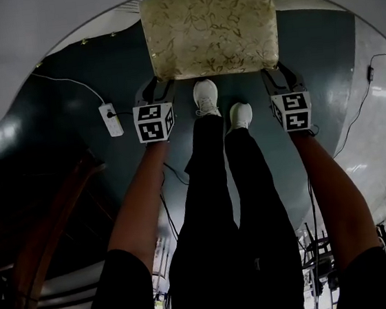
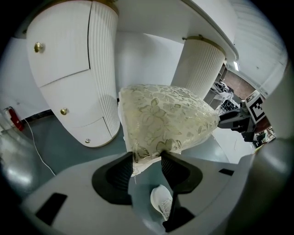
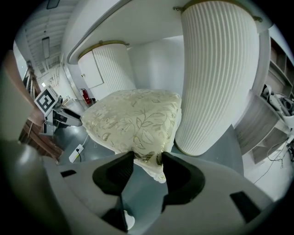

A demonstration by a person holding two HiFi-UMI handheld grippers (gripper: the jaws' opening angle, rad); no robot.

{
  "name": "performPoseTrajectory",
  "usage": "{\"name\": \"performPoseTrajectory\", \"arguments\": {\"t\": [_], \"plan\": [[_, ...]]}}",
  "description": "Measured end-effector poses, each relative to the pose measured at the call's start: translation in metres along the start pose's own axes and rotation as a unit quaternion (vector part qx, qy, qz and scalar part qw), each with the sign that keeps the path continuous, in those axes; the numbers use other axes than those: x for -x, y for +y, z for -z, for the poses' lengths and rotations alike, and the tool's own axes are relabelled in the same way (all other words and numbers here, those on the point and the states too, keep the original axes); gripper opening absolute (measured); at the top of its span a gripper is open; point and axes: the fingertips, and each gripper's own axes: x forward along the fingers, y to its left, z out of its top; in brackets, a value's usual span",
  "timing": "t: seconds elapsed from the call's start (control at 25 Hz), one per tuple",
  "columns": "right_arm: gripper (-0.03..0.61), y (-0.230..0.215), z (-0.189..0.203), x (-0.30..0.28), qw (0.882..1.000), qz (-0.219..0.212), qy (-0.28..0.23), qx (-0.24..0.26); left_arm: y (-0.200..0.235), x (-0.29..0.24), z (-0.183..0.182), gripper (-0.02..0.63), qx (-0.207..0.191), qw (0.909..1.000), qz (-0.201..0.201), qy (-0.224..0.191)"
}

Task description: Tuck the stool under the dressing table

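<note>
The left gripper (image 1: 155, 87) grips the stool (image 1: 210, 30) at its near left corner. The stool stands at 12 o'clock, its far edge at the table (image 1: 9, 60) rim. The right gripper (image 1: 278, 71) grips the near right corner. The step in hand seems to be the push. The next move probably needs an even shove toward 12 o'clock, between the pedestals (image 2: 200, 69).

place: bedroom-like room | cues: white dressing table (image 2: 69, 69), brocade stool (image 1: 210, 30), floor power strip (image 1: 111, 119)

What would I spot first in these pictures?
The square stool with a cream, gold-leafed cushion, top centre in the head view. The left gripper and right gripper each clamp a near corner. Beside it stand the white ribbed dressing-table pedestals.
</note>
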Motion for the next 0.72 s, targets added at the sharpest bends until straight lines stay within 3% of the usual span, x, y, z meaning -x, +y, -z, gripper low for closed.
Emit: {"name": "performPoseTrajectory", "arguments": {"t": [0.72], "plan": [[0.216,0.008,-0.012,0.006,1.000,0.012,-0.025,0.001,0.014,0.004,-0.024,0.196,-0.007,0.9996,-0.001,-0.027]]}}
